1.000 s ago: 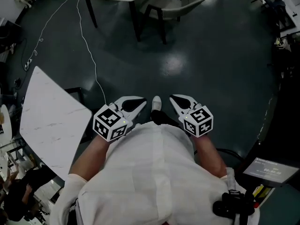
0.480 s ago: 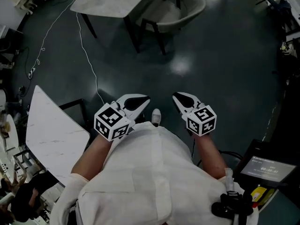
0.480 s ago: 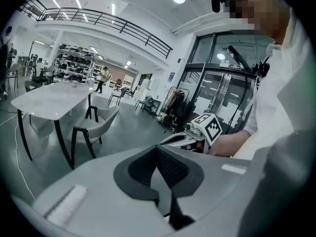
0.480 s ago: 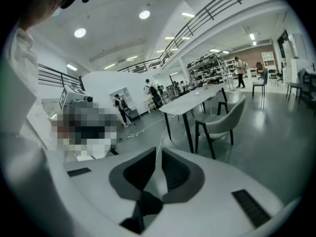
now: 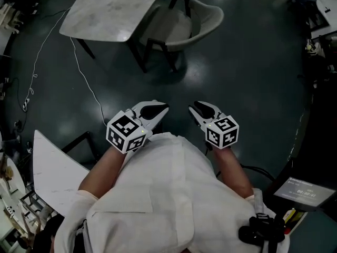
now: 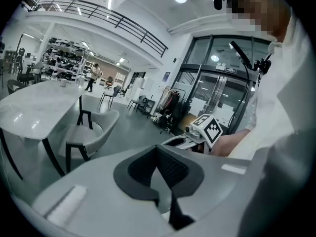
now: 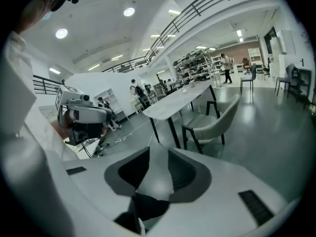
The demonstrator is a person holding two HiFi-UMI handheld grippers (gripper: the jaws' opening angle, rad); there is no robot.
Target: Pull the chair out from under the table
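Note:
A beige chair (image 5: 184, 22) with dark legs stands tucked against the right side of a white marble-top table (image 5: 113, 9) at the top of the head view. Both grippers are held close to the person's body, well short of the chair. My left gripper (image 5: 156, 109) looks shut, its tips meeting with nothing between them. My right gripper (image 5: 196, 109) has its jaws opening, and the gap between them is empty. The left gripper view has the chair (image 6: 91, 132) and table (image 6: 34, 107) far off at left. The right gripper view shows the chair (image 7: 212, 122) and table (image 7: 180, 100) ahead.
A second white tabletop (image 5: 55, 173) lies at the lower left. A white cable (image 5: 84, 78) runs across the dark floor between the two tables. A stand with a small screen (image 5: 305, 188) is at the lower right. More chairs and people are far off.
The person has walked toward the table and chair, which now sit lower and larger in the head view. Both grippers travelled along in front of the body. The left white tabletop slid back.

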